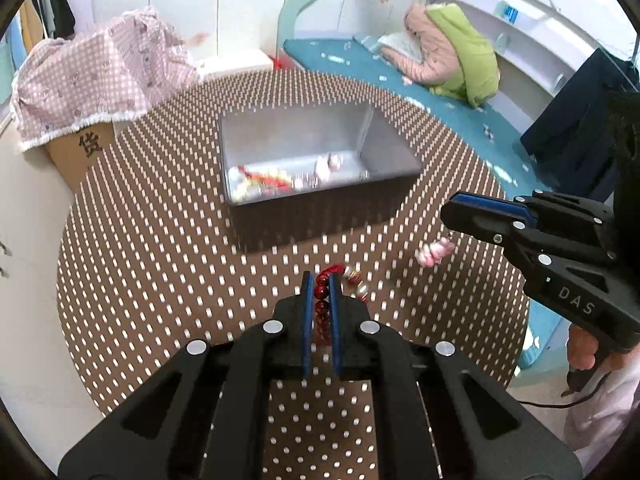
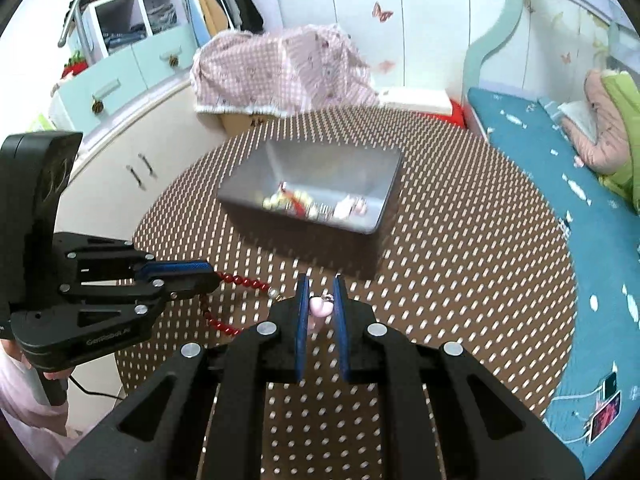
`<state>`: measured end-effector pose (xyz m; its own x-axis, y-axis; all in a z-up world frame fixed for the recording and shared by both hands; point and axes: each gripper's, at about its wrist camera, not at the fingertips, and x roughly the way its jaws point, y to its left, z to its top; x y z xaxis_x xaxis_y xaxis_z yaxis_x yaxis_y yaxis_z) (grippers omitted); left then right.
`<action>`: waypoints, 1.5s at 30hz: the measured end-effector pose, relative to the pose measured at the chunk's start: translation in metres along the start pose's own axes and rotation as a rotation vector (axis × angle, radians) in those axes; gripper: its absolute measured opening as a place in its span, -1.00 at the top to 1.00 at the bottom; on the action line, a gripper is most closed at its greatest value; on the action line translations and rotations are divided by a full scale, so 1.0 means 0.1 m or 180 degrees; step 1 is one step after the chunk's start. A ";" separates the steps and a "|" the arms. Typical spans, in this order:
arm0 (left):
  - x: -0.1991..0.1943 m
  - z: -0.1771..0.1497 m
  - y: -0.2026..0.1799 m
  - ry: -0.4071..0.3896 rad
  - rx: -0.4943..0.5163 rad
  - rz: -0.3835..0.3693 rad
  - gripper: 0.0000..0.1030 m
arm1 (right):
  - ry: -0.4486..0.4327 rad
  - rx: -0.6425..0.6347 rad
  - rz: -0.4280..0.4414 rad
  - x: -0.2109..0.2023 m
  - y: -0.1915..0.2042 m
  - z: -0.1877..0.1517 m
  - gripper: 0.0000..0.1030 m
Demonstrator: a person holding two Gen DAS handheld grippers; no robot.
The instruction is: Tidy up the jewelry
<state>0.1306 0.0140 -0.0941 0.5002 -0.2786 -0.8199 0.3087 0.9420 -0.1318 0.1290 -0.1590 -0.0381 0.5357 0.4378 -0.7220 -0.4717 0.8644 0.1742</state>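
Observation:
A grey metal box stands on the round brown dotted table and holds several pieces of jewelry. My left gripper is shut on a red bead bracelet just in front of the box; the strand hangs from it. My right gripper holds a pink trinket between its pads. In the left wrist view the pink piece hangs below the right gripper's tips.
The table is near a teal bed on the right. A cardboard box under a pink checked cloth stands beyond the table. White cabinets are at the left.

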 end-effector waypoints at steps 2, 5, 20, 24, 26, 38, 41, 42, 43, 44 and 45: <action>-0.05 0.11 -0.01 -0.0071 0.0026 0.0007 0.86 | -0.0049 -0.0014 -0.0027 0.01 -0.01 0.11 0.79; -0.14 0.26 -0.04 -0.0170 0.0068 -0.0001 0.86 | -0.0148 -0.0057 -0.0010 -0.04 -0.01 0.25 0.79; -0.23 0.81 0.03 -0.0457 -0.0109 0.0282 0.32 | -0.0264 0.0056 0.0042 0.03 -0.13 0.59 0.32; -0.20 0.73 0.01 -0.0428 -0.0166 0.0383 0.32 | -0.0329 0.0148 -0.0051 -0.11 -0.16 0.57 0.24; -0.25 0.67 -0.04 -0.0462 -0.0162 0.0449 0.22 | -0.0417 0.0159 -0.0133 -0.24 -0.16 0.55 0.17; -1.19 0.40 -0.49 -0.1207 -0.0194 0.0763 -0.25 | -0.1250 0.0056 -0.0537 -1.22 0.17 0.47 -0.71; -1.41 0.36 -0.59 -0.1360 -0.0187 0.0789 -0.29 | -0.1452 -0.0023 -0.0634 -1.40 0.28 0.44 -0.85; -1.49 0.34 -0.62 -0.1395 -0.0189 0.0757 -0.35 | -0.1483 -0.0024 -0.0643 -1.43 0.29 0.42 -0.85; -1.56 0.32 -0.66 -0.1441 -0.0196 0.0745 -0.37 | -0.1510 -0.0021 -0.0650 -1.46 0.30 0.41 -0.85; -1.62 0.29 -0.68 -0.1476 -0.0201 0.0763 -0.37 | -0.1540 -0.0007 -0.0668 -1.51 0.31 0.40 -0.85; -1.66 0.28 -0.71 -0.1504 -0.0194 0.0787 -0.38 | -0.1552 0.0004 -0.0681 -1.52 0.32 0.39 -0.85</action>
<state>0.0478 -0.0116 0.0669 0.8660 -0.0878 -0.4923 0.0952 0.9954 -0.0101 0.0594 -0.1882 0.1035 0.8834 0.3154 -0.3465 -0.3155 0.9472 0.0580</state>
